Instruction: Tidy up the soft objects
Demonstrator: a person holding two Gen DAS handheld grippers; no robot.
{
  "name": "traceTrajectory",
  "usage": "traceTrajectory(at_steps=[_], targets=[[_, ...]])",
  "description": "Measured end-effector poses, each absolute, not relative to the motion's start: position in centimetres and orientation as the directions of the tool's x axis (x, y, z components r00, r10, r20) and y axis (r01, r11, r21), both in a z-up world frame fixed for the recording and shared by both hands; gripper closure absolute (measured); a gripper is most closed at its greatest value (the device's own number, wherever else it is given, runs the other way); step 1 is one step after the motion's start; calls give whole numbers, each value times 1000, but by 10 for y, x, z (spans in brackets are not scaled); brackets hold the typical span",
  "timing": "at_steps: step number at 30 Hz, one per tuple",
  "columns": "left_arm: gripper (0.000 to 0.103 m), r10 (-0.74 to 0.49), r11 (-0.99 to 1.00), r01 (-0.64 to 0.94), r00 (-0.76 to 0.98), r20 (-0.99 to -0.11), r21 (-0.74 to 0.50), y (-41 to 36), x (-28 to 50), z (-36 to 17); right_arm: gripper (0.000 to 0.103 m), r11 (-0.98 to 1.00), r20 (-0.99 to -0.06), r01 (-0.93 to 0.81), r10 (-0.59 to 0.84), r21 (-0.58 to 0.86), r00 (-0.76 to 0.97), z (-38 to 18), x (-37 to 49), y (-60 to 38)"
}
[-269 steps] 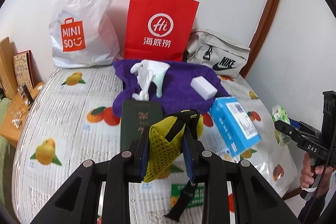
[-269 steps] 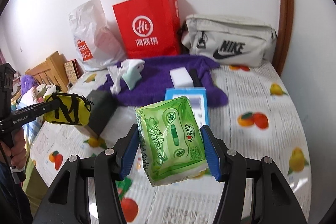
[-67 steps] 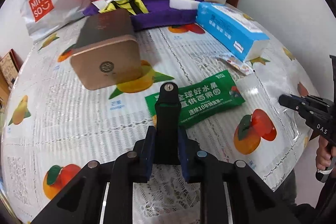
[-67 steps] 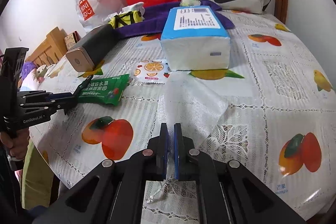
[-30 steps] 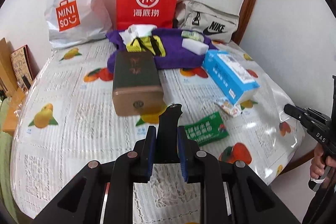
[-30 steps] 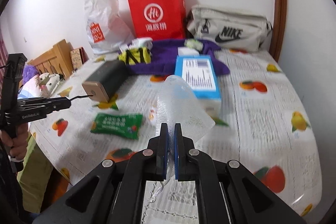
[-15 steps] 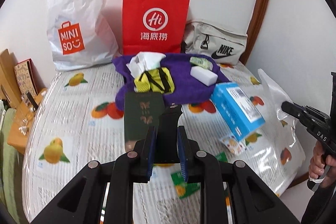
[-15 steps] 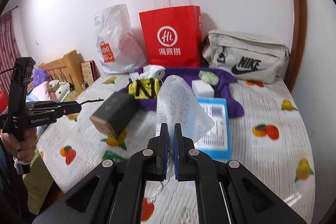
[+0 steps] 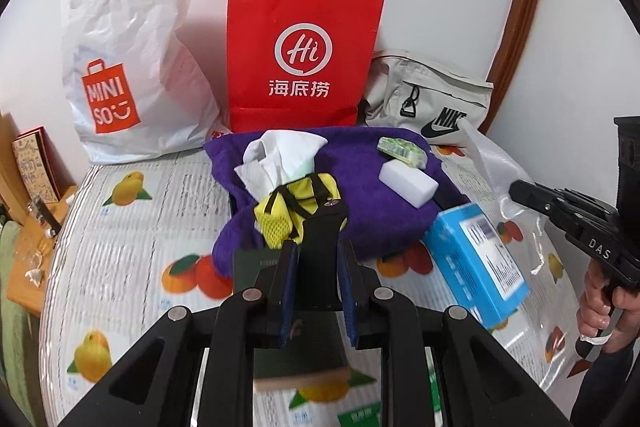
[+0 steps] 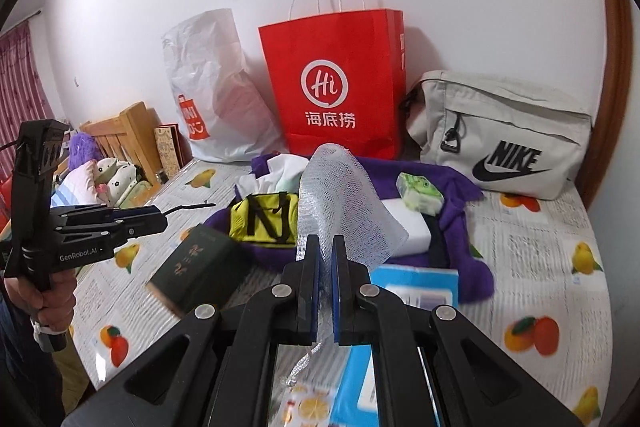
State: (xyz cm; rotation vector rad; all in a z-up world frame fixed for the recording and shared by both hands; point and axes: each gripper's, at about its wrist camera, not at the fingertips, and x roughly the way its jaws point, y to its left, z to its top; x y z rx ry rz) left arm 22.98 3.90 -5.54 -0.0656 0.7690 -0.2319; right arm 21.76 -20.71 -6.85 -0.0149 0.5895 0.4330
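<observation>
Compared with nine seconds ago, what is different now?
The yellow pouch and green wipes pack were released and lie on the purple towel. The left claw now grips a black strap, the right claw a bubble-wrap sheet. The red bag stayed.

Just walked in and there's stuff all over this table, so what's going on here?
A person is sorting soft things onto the purple towel, a gripper in each hand. The right gripper is shut on a clear bubble-wrap sheet; the left gripper clamps a black strap. Already on the towel: yellow mesh pouch, white sponge, green tissue pack.
</observation>
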Motion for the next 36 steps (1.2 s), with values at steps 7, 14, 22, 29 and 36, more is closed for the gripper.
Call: traceTrajectory(at_steps=[7, 14, 22, 29, 36], targets=[[84, -230, 973, 175, 683, -693, -151, 39, 267, -63, 98, 912, -563, -393, 388, 119, 729, -79, 263, -202], [84, -220, 975, 176, 678, -701, -136, 36, 294, -67, 98, 915, -577, -386, 381, 120, 723, -86, 303, -201], [84, -221, 975, 173, 669, -710, -139, 33, 329, -74, 98, 914, -611, -391, 370, 107, 700, -97, 335, -194], [84, -199, 980, 146, 665, -720, -136, 32, 358, -84, 98, 913, -666, -395, 355, 98, 656, -113, 366, -192], [83, -200, 980, 121, 631, -750, -159, 30, 374, -106, 97, 909, -726, -395, 359, 131, 586, -135, 388, -188]])
